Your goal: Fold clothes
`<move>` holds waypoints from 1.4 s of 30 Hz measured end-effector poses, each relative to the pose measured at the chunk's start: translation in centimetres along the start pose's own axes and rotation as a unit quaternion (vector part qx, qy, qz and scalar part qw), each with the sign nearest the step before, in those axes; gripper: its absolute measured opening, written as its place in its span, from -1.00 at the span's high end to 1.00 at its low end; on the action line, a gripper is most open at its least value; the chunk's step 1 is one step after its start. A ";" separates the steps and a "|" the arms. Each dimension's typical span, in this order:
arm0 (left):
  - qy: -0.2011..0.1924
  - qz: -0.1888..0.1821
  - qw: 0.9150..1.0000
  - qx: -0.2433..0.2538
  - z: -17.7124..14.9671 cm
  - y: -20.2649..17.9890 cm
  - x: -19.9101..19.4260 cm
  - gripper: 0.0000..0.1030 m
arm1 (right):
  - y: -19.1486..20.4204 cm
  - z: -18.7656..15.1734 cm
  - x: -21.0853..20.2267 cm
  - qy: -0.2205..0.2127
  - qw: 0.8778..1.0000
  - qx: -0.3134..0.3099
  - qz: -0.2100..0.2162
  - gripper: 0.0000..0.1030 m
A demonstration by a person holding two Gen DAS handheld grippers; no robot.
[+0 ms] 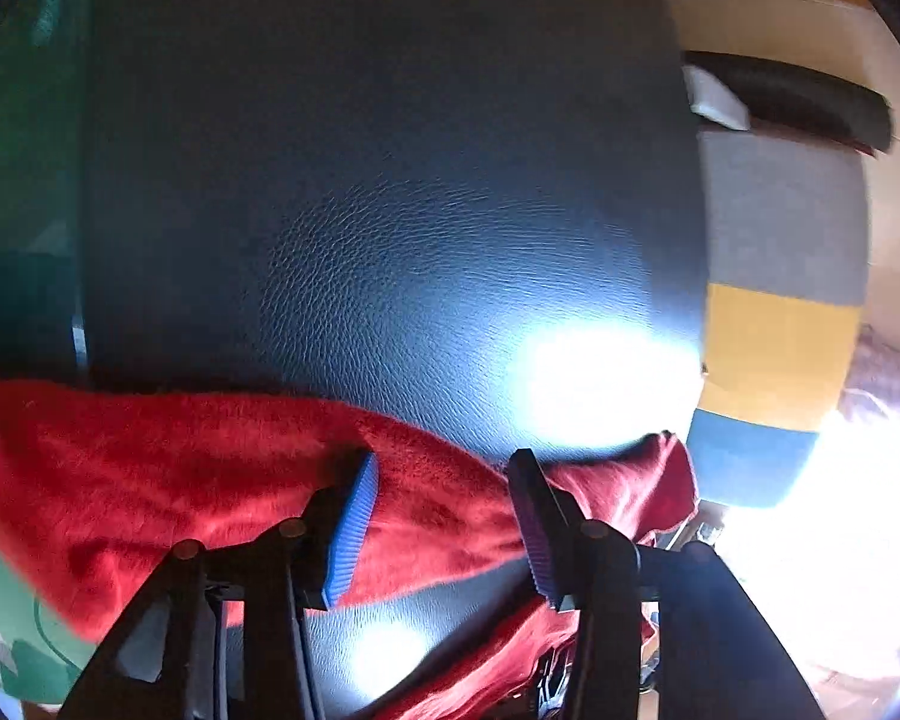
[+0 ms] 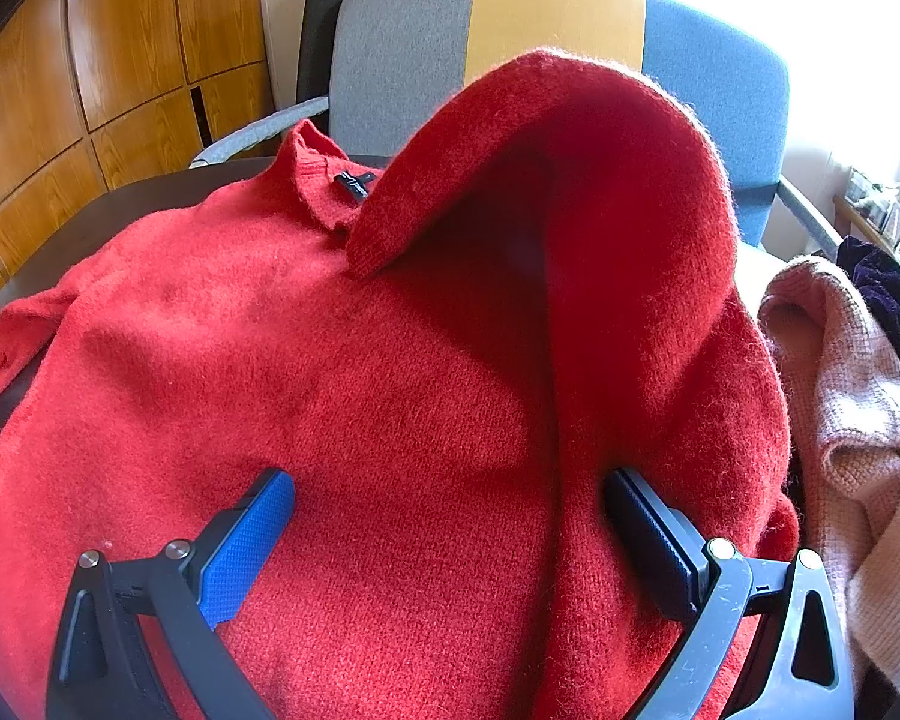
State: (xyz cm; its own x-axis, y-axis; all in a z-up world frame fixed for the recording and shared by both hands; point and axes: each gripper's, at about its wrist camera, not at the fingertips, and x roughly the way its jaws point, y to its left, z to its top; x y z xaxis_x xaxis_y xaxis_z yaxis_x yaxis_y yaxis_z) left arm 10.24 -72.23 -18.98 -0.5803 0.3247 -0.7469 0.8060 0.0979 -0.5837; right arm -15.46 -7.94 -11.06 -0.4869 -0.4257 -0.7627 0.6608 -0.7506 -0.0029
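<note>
One fuzzy red knitted sweater lies spread over a dark table, both grippers wide apart above it.

Seen from the right wrist, the sweater fills the middle of the frame, its collar and black neck label toward the upper centre, and one part of it arches up in a tall fold right of centre. The right gripper stands released, its blue-padded fingers spread at the bottom of the frame with the knit between them, gripping nothing. In the left wrist view a strip of the sweater crosses the lower frame over the dark leather-grain table top; the left gripper is also unclenched, fabric running between its fingers. A grey, yellow and blue chair back stands behind the table, wooden panelling at upper left, and a pale pink knit is heaped at the right edge.
</note>
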 end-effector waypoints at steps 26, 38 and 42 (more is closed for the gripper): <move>-0.206 -0.055 0.937 0.276 -7.3 -7.4 -9.4 0.46 | 0.0 0.0 -0.2 -0.002 1.000 0.001 0.004 -1.00; -0.173 0.094 0.963 0.183 -3.7 2.4 -15.8 0.00 | 0.1 0.0 -0.1 -0.002 1.000 -0.001 -0.001 -1.00; -0.134 0.127 0.946 0.266 -3.3 0.4 -14.0 0.00 | 0.1 0.0 0.0 -0.001 1.000 -0.003 -0.003 -1.00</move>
State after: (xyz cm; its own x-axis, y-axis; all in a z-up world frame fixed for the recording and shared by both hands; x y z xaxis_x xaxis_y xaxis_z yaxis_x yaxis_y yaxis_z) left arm 19.07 -73.61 -7.63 -0.4422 0.0170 -0.8968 0.7923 -0.4611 -0.3994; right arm -15.37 -8.05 -11.02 -0.4919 -0.4225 -0.7613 0.6613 -0.7500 -0.0111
